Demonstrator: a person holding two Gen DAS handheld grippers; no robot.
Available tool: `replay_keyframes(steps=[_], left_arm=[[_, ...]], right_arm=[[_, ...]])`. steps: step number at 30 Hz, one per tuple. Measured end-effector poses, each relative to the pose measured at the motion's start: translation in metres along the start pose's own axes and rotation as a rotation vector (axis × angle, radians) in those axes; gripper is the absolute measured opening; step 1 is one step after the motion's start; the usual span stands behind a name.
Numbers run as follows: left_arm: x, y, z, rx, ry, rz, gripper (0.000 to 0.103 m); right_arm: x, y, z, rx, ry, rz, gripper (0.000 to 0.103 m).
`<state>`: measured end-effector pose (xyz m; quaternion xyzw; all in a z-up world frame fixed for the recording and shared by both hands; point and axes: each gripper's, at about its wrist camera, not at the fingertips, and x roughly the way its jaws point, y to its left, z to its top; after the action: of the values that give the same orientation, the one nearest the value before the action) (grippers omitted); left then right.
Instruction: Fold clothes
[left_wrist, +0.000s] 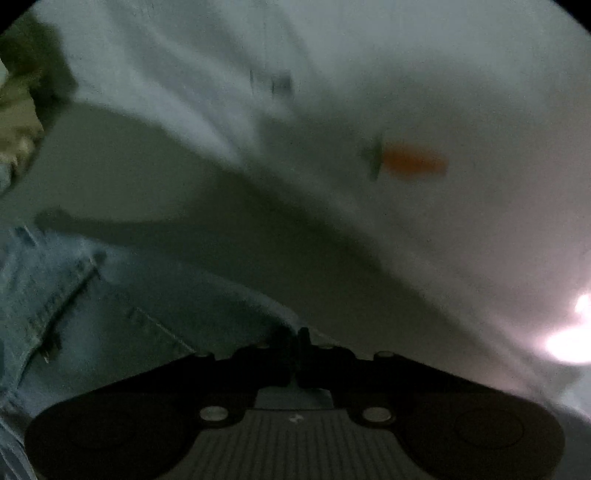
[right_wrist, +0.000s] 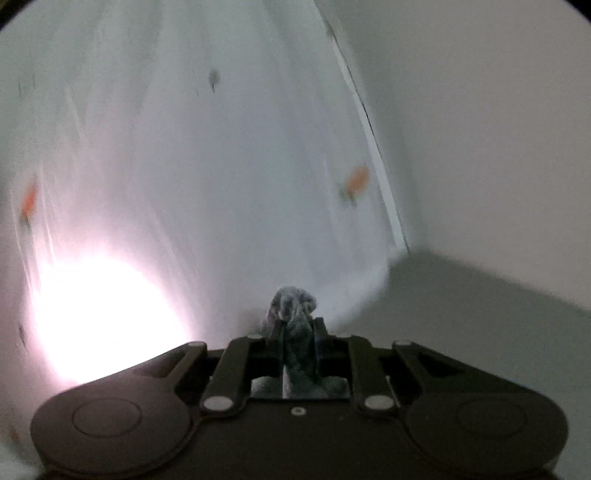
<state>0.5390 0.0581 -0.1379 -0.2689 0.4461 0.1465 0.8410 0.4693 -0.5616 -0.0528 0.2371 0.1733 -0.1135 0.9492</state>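
A white garment (left_wrist: 406, 92) printed with small orange carrots (left_wrist: 413, 162) hangs blurred across the left wrist view. In the right wrist view the same garment (right_wrist: 221, 166) is stretched upright, with a carrot print (right_wrist: 356, 181) near its right edge. My right gripper (right_wrist: 297, 325) is shut on a bunched grey-white wad of that cloth (right_wrist: 293, 302), which sticks out past the fingertips. My left gripper (left_wrist: 297, 334) is shut with its fingers touching, just over light blue denim (left_wrist: 92, 314). I cannot see whether a thin edge of fabric is pinched there.
The pale table surface (left_wrist: 129, 166) lies under the lifted cloth and shows again as a shadowed surface (right_wrist: 461, 332) at the right. A plain wall (right_wrist: 480, 129) stands behind. An olive patterned item (left_wrist: 18, 122) sits at the far left. Bright glare (right_wrist: 99, 317) shines through the fabric.
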Motion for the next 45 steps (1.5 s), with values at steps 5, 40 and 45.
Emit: replay_keyframes(steps=[5,40,45], left_arm=[[0.022,0.0,0.007,-0.021,0.006,0.053,0.01],[0.011,0.027,-0.132,0.154,0.072,0.152,0.064],[0.013,0.024,-0.14,0.247,0.068,0.167,0.068]], right_arm=[[0.06,0.034,0.014,-0.124,0.058,-0.112,0.058],[0.082,-0.067,-0.115,-0.14,0.304,-0.198,0.002],[0.085,-0.066,-0.077,-0.172,0.197,-0.19,0.002]])
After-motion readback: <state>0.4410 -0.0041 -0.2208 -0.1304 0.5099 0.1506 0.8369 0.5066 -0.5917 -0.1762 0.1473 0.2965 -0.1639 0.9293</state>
